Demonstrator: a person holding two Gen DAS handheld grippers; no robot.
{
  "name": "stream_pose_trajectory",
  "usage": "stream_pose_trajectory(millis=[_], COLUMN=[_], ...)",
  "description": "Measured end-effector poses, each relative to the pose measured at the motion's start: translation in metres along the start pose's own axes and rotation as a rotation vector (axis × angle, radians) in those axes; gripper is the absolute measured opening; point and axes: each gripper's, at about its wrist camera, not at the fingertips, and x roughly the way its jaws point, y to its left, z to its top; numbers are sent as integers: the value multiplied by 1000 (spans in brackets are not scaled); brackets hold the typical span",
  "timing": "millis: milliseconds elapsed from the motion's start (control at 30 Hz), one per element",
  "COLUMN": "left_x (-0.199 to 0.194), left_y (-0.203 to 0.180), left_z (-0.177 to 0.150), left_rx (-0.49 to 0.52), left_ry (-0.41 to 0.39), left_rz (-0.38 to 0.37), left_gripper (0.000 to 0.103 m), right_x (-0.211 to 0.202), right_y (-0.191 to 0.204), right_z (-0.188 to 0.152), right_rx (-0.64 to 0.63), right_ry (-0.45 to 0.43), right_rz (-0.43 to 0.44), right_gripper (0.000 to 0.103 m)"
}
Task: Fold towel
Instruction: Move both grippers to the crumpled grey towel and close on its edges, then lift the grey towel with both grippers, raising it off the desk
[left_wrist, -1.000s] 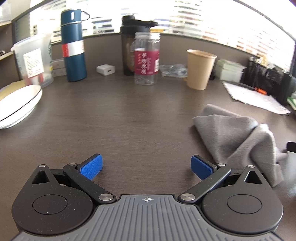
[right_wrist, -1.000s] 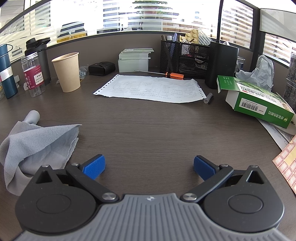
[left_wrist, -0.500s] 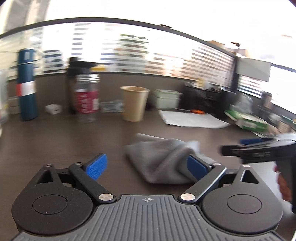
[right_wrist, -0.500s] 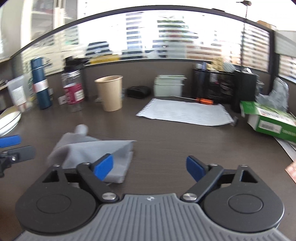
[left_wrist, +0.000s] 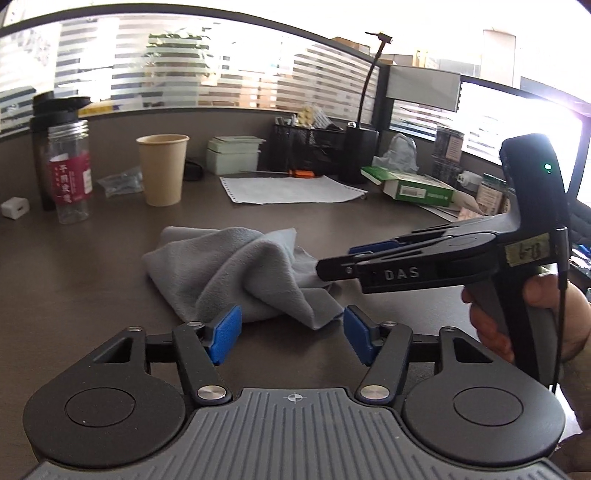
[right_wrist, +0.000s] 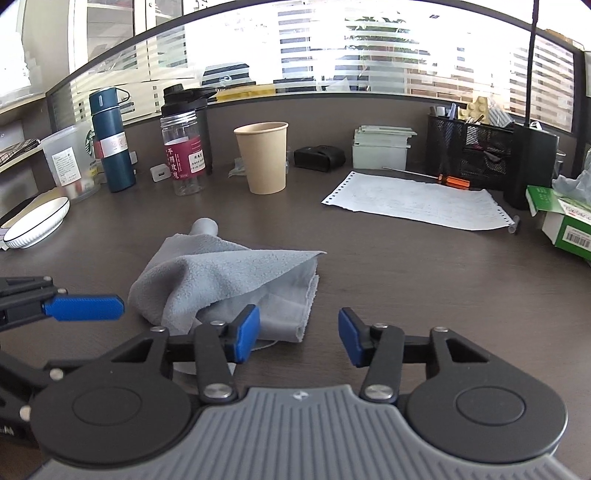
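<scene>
Dark desk (right_wrist: 406, 280) | crumpled towel (right_wrist: 221, 273) | towel's underside hidden by folds

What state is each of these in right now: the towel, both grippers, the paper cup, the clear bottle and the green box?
Towel: crumpled, unfolded, on the desk.
Left gripper: open, jaws just closing, nothing gripped.
Right gripper: open, jaws just closing, nothing gripped.
Paper cup: upright, lidless.
Clear bottle: upright, lidless.
Green box: lying flat, flap open.

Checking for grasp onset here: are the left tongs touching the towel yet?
Apart. In the left wrist view, the left tongs stand open, dark table showing between both blue pads and the towel, which lies just ahead of them.
</scene>
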Motion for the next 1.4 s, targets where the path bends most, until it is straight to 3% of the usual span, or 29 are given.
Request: stream_pose_trajectory(millis=[167,333,433,600,700,1100,1133,1200,1267,1400], left_x=[5,12,14,18,20,1,0,-1,2,12], left_y=[-3,-3,-1,4,5,9,5,-3,-12,-21], left_z=[0,2,2,3,2,4,4,5,4,3], left_rx=[-27,-67,-90,-149,-172,-228,-219,-204,-195,-196], left_ry=[18,22,29,33,37,-22,-21,-19,-9,12], left_rz=[-38,-36,-41,-43,-41,-8,-4,-1,16,36], left_gripper=[51,40,32,7,0,2,5,26,41,43], right_x=[1,2,2,-1,-7,-35,-36,-36,-34,-30], right_y=[4,5,5,6,6,4,4,4,5,7], right_z=[-1,-2,-3,-3,-1,7,7,6,5,3], right_rx=[-12,-26,-32,-43,-53,-74,-73,-72,-72,-74], right_ry=[12,22,22,5,-10,-89,-91,-90,-84,-71], right_rz=[21,30,34,31,30,6,6,8,11,14], right_gripper=[35,14,12,9,9,9,9,9,9,9])
